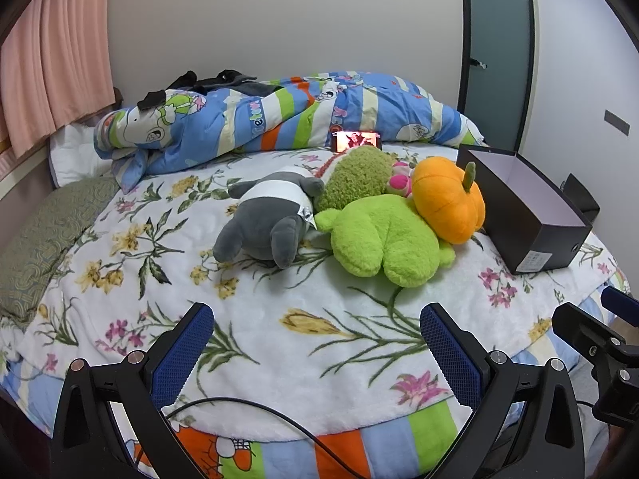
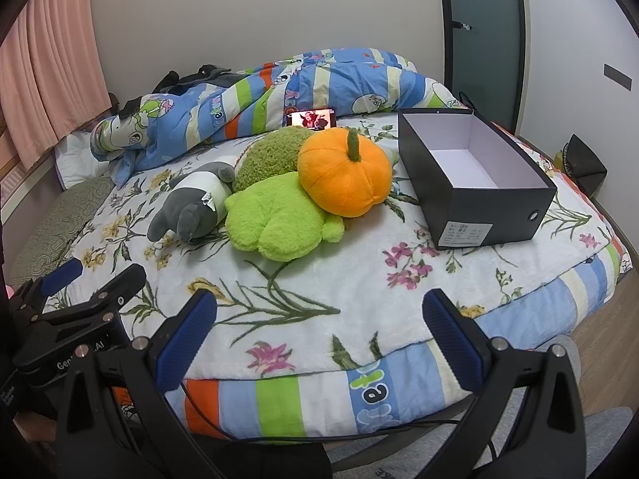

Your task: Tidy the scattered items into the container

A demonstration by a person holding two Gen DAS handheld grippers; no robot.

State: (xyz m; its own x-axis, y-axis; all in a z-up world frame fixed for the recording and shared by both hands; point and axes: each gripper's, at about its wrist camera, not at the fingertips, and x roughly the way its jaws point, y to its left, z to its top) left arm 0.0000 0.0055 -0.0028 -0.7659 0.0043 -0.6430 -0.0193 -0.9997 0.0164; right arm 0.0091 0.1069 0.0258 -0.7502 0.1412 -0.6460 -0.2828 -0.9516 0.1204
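Currently we hold both grippers low over the near edge of the bed, clear of every toy. We see the left gripper (image 1: 315, 355) with its blue pads spread wide and nothing between them, above the floral blanket (image 1: 247, 319). We see the right gripper (image 2: 319, 343) likewise spread and empty.

Ahead of the left gripper, well apart, lies the grey plush (image 1: 267, 215), face down. Touching its right side is the lime-green plush (image 1: 383, 235); the orange pumpkin plush (image 2: 343, 171) leans on that one, and an olive-green plush (image 2: 271, 155) sits behind them. A pink plush (image 1: 399, 181) shows only partly, between olive and pumpkin.

Right of the pile, just beside the pumpkin, stands the black box (image 2: 491, 215), open-topped and empty, ahead and right of the right gripper.

Behind the toys a lit phone (image 2: 311, 119) leans against the striped quilt (image 2: 319, 76).
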